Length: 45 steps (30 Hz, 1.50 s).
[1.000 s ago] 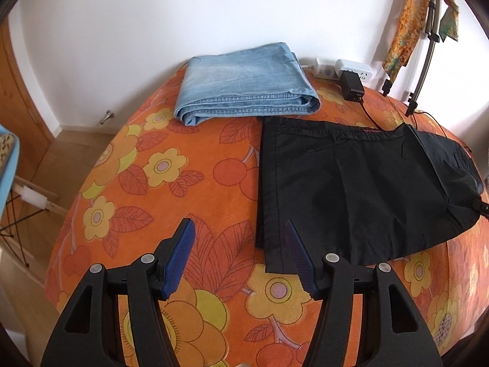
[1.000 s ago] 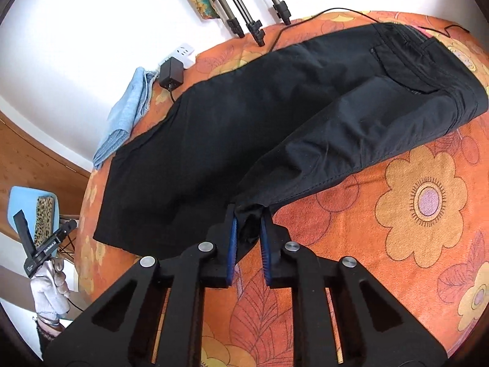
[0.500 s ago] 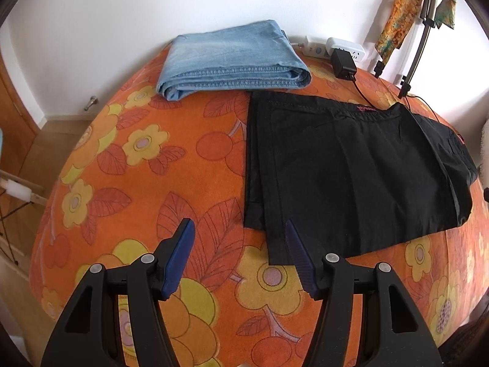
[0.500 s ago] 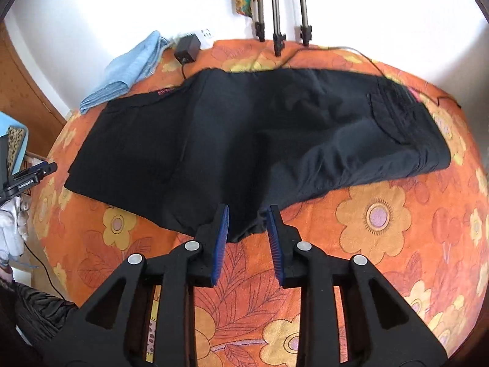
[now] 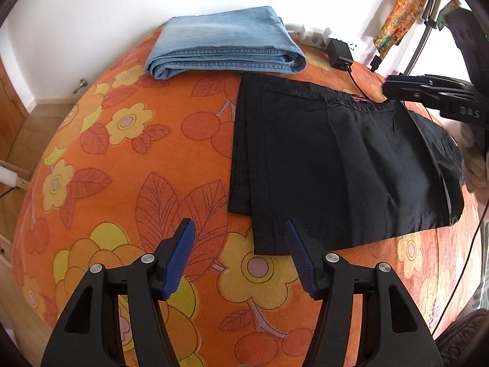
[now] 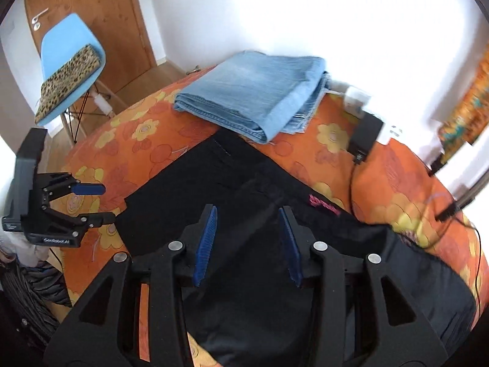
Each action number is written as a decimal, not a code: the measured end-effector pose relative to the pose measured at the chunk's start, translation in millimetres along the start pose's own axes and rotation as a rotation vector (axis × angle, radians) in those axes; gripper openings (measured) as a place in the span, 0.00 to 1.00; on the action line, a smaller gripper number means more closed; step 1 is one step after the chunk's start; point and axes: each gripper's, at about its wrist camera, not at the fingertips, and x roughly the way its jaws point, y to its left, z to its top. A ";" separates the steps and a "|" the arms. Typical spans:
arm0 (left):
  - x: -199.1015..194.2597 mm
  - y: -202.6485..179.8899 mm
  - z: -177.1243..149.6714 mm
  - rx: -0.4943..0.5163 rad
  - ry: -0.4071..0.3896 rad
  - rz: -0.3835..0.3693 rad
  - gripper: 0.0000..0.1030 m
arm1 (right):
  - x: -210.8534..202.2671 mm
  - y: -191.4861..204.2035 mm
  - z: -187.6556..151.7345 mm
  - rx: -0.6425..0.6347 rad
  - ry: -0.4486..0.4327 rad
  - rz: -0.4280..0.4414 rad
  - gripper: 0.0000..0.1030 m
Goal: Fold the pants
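Two grippers are in view, neither holding anything. The left gripper [image 5: 240, 253] hangs with its jaws spread, above the orange floral cover [image 5: 128, 159] at the near corner of the black pants [image 5: 336, 165]; whether a fingertip touches the cloth cannot be told. The right gripper [image 6: 248, 235] has just been opening; its jaws stand apart over the pants with no fabric pinched between them. The pants lie folded flat on the cover, just beside a folded stack of blue jeans [image 5: 226, 46]. The right wrist view is motion-blurred, and the pants' near edge is hidden behind that gripper's frame.
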 end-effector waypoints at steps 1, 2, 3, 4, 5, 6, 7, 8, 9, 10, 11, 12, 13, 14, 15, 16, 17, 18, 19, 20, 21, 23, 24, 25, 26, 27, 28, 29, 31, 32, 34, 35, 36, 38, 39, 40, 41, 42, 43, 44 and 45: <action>0.2 -0.3 -0.1 0.004 0.000 0.000 0.58 | 11.7 3.5 3.8 -0.017 0.018 0.002 0.42; 0.0 -0.1 0.3 0.007 -0.002 0.002 0.58 | 23.5 5.7 7.7 -0.031 0.032 0.005 0.42; -0.6 0.6 0.7 0.005 -0.006 0.000 0.58 | 36.7 6.7 13.1 -0.043 0.044 0.010 0.42; -0.8 1.8 1.0 0.000 -0.007 -0.005 0.58 | 46.8 8.5 17.2 -0.053 0.055 0.017 0.42; -0.3 3.0 1.2 -0.008 -0.006 -0.011 0.58 | 56.6 8.9 21.2 -0.059 0.066 0.021 0.42; 0.4 4.1 1.4 -0.015 -0.004 -0.019 0.54 | 66.9 9.4 25.4 -0.067 0.079 0.025 0.42; 1.1 4.7 1.5 -0.019 0.000 -0.027 0.50 | 75.0 11.0 27.5 -0.079 0.090 0.026 0.42; 1.4 4.5 1.8 -0.020 0.001 -0.030 0.49 | 82.7 13.2 30.4 -0.093 0.100 0.024 0.42; 1.5 4.3 2.0 -0.019 0.000 -0.033 0.48 | 89.5 15.6 32.7 -0.106 0.106 0.023 0.42; 1.5 3.9 2.1 -0.019 0.000 -0.038 0.48 | 95.9 17.1 36.4 -0.116 0.111 0.023 0.42; 1.3 3.8 1.9 -0.019 0.000 -0.043 0.48 | 100.8 19.0 39.5 -0.123 0.114 0.027 0.42; 1.6 3.4 1.9 -0.018 0.001 -0.047 0.48 | 105.0 20.6 42.3 -0.130 0.115 0.032 0.42; 2.1 2.6 2.1 -0.016 0.004 -0.049 0.48 | 108.7 21.6 45.3 -0.135 0.116 0.039 0.42; 2.9 2.8 1.8 -0.019 0.007 -0.051 0.48 | 112.4 23.5 48.0 -0.144 0.117 0.046 0.42; 4.0 3.1 1.6 -0.024 0.013 -0.059 0.47 | 116.2 24.4 51.0 -0.152 0.120 0.047 0.42; 4.9 3.5 1.3 -0.031 0.018 -0.067 0.47 | 119.8 25.8 53.0 -0.162 0.124 0.045 0.42; 5.6 4.1 1.0 -0.036 0.024 -0.077 0.47 | 124.1 27.2 55.0 -0.171 0.128 0.041 0.42; 6.6 4.5 0.7 -0.039 0.029 -0.082 0.48 | 127.5 27.8 57.2 -0.175 0.131 0.040 0.42; 7.0 4.3 0.7 -0.038 0.031 -0.082 0.48 | 130.6 28.2 58.9 -0.178 0.135 0.041 0.42; 7.7 4.3 0.6 -0.035 0.032 -0.082 0.48 | 133.8 28.9 60.4 -0.181 0.137 0.045 0.42; 8.8 4.8 0.6 -0.036 0.036 -0.083 0.48 | 136.5 29.7 61.6 -0.185 0.140 0.047 0.42; 11.7 6.0 -0.2 -0.044 0.047 -0.095 0.48 | 142.6 33.8 61.1 -0.197 0.152 0.057 0.42; 13.6 5.9 -0.6 -0.047 0.055 -0.101 0.47 | 145.2 36.6 60.2 -0.204 0.154 0.056 0.42; 15.7 5.6 -1.1 -0.047 0.061 -0.105 0.47 | 145.8 38.9 60.3 -0.206 0.144 0.060 0.41; 17.2 4.9 -1.7 -0.046 0.064 -0.104 0.47 | 145.8 39.6 60.4 -0.204 0.143 0.065 0.37; 17.4 3.8 -1.4 -0.042 0.060 -0.098 0.47 | 145.7 39.8 60.3 -0.203 0.140 0.060 0.31; 17.7 3.0 -1.0 -0.040 0.059 -0.097 0.47 | 145.5 39.8 59.9 -0.202 0.134 0.046 0.25; 18.0 2.4 -0.6 -0.042 0.060 -0.097 0.47 | 144.7 40.2 59.0 -0.206 0.132 0.040 0.16; 18.4 1.5 0.1 -0.045 0.064 -0.103 0.42 | 141.9 43.5 56.6 -0.222 0.129 0.036 0.10; 18.3 1.0 0.4 -0.047 0.064 -0.105 0.40 | 140.1 45.6 55.4 -0.232 0.124 0.025 0.09; 16.4 1.4 1.8 -0.052 0.057 -0.104 0.34 | 134.8 46.4 55.3 -0.234 0.104 0.009 0.08; 15.3 0.3 2.7 -0.051 0.049 -0.100 0.34 | 131.8 45.3 56.8 -0.229 0.089 0.004 0.08; 13.7 0.8 3.9 -0.051 0.041 -0.094 0.34 | 128.6 42.7 59.3 -0.219 0.072 -0.001 0.08; 11.8 4.5 5.6 -0.056 0.026 -0.084 0.34 | 125.4 36.4 65.3 -0.201 0.049 -0.028 0.08; 11.1 6.3 6.5 -0.063 0.021 -0.082 0.34 | 126.2 33.1 68.3 -0.195 0.046 -0.039 0.08; 11.0 9.0 6.0 -0.073 0.018 -0.080 0.35 | 128.4 31.2 70.8 -0.188 0.047 -0.044 0.08; 11.7 11.1 6.8 -0.082 0.018 -0.078 0.35 | 130.4 29.3 72.6 -0.186 0.047 -0.052 0.08; 12.8 13.6 7.2 -0.091 0.018 -0.074 0.35 | 132.8 28.9 73.7 -0.191 0.050 -0.056 0.08; 14.7 15.5 8.2 -0.099 0.021 -0.072 0.35 | 135.5 29.0 74.4 -0.201 0.058 -0.054 0.08; 15.4 16.5 6.5 -0.107 0.024 -0.075 0.35 | 137.8 29.4 74.5 -0.210 0.063 -0.056 0.08; 16.4 19.1 6.8 -0.117 0.026 -0.076 0.35 | 140.1 30.3 74.4 -0.217 0.066 -0.060 0.08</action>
